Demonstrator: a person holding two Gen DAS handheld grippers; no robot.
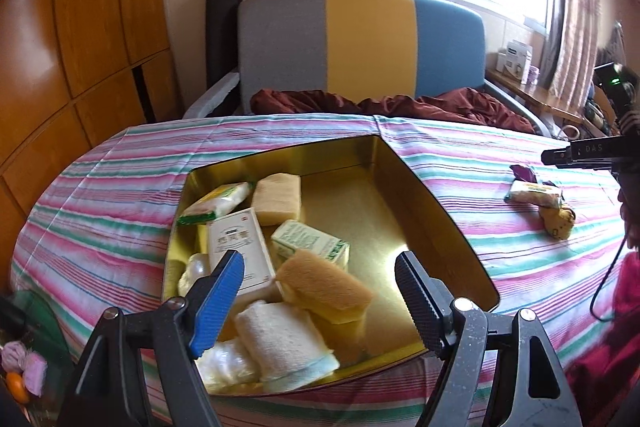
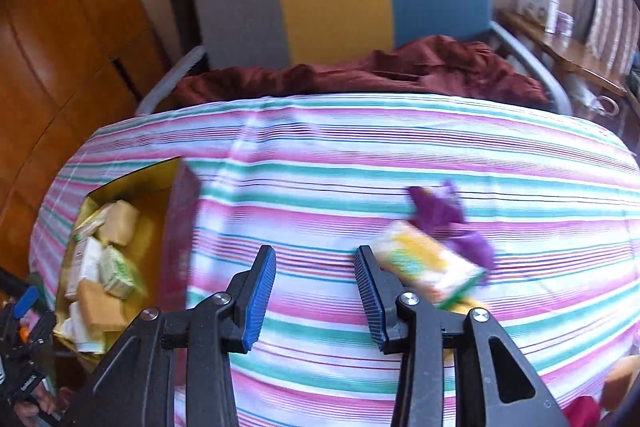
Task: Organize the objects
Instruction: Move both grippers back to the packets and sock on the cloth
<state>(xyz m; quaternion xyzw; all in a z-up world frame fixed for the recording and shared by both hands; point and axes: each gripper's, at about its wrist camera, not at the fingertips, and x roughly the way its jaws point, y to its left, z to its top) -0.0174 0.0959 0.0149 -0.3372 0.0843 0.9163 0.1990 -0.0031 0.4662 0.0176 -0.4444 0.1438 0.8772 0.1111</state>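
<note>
We hold the left gripper (image 1: 320,303) over the gold tin (image 1: 424,211) near the table's left edge, jaws released above the sponges (image 1: 324,287) and boxes (image 1: 310,241) inside. The right gripper (image 2: 316,293) hangs over the striped cloth (image 2: 320,155), jaws parted and empty, a packet (image 2: 430,267) just beside its right finger, toward the right edge.

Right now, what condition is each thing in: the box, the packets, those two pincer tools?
Gold tin: open, no lid on, part filled with packets and sponges.
Orange sponge: lying tilted on top of the pile.
Yellow-green packet: out on the striped cloth, not yet boxed.
Purple wrapper: crumpled, on the cloth.
Left tool: open, empty.
Right tool: open, empty.
</note>
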